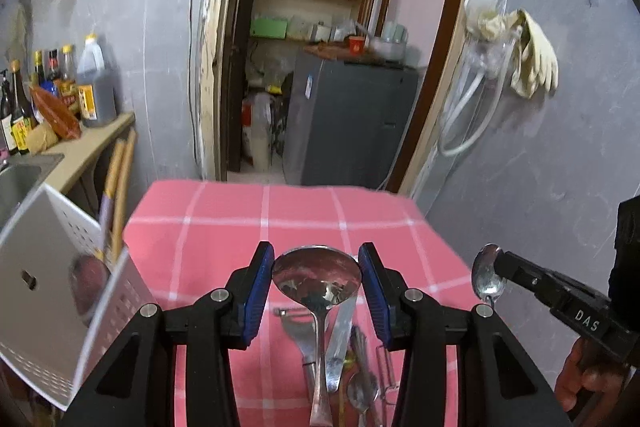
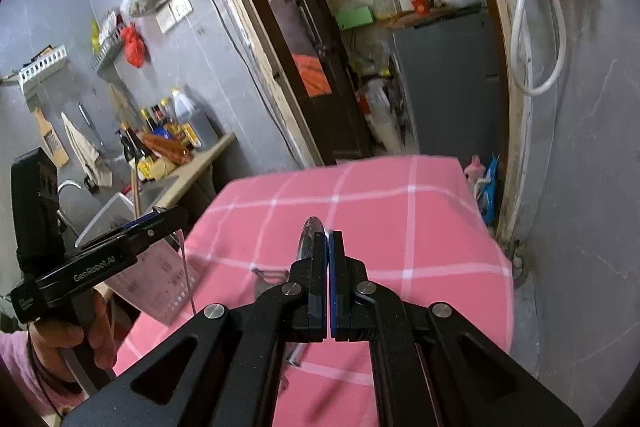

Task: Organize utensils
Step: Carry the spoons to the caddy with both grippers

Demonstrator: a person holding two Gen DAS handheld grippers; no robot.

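Note:
A steel ladle [image 1: 316, 279] hangs above the pink checked tablecloth [image 1: 224, 227], its bowl pressed between the blue pads of my left gripper [image 1: 316, 251] and its handle pointing down. In the right wrist view the left gripper [image 2: 176, 218] shows at the left with the ladle's handle [image 2: 186, 267] dangling below it. My right gripper [image 2: 325, 238] is shut on a small spoon [image 2: 312, 231], whose bowl sticks out past the pads. That spoon [image 1: 486, 277] and the right gripper [image 1: 502, 265] also show at the right of the left wrist view. A peeler [image 1: 296, 325], a knife [image 1: 340, 339] and another spoon [image 1: 362, 391] lie on the cloth below.
A white perforated basket [image 1: 48, 267] stands at the table's left edge, beside a sink [image 1: 16, 179] and a counter with sauce bottles [image 1: 94, 87]. Beyond the table's far edge is a doorway with a grey fridge [image 1: 348, 123]. A grey wall with hanging gloves [image 1: 532, 59] runs along the right.

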